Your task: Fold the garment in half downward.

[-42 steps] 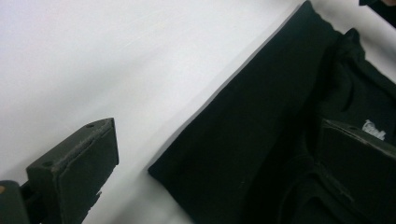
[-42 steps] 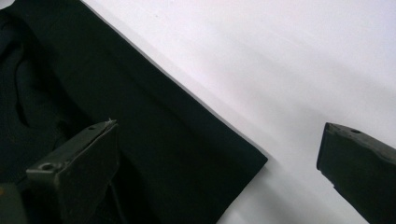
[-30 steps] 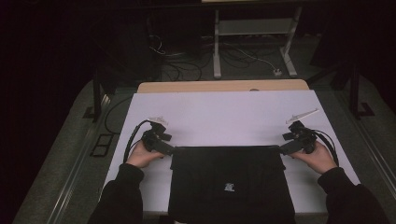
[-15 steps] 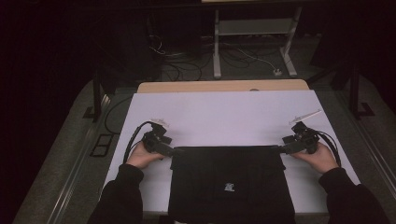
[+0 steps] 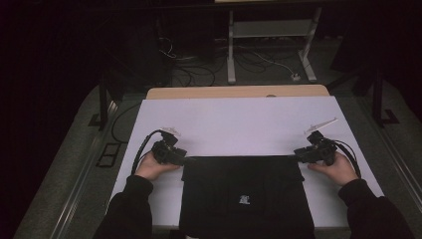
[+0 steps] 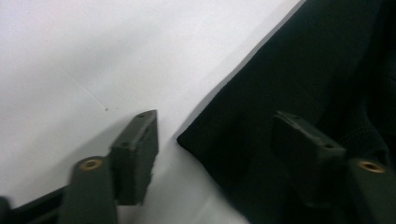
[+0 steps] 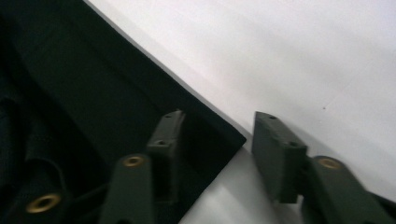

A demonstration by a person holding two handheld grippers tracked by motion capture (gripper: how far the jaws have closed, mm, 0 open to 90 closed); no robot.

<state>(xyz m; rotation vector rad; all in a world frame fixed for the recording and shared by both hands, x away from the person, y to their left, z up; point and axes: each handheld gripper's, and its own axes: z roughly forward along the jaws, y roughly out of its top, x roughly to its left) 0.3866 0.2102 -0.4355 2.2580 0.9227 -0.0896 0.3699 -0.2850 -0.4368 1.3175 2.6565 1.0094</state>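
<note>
both jaws have just been closing, not yet clenched: left gripper (image 6: 215,154) and right gripper (image 7: 212,149) each straddle a far corner of the flat black cloth garment (image 5: 244,194).

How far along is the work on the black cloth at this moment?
Done: the black fabric garment with a small white logo lies flat on the white table cover. In hand: the left hand-held gripper and right hand-held gripper each straddle a far corner; their jaws have just been closing, with gaps still showing. Left: clamping the corners and whatever fold or lift follows, which has not begun.
</note>
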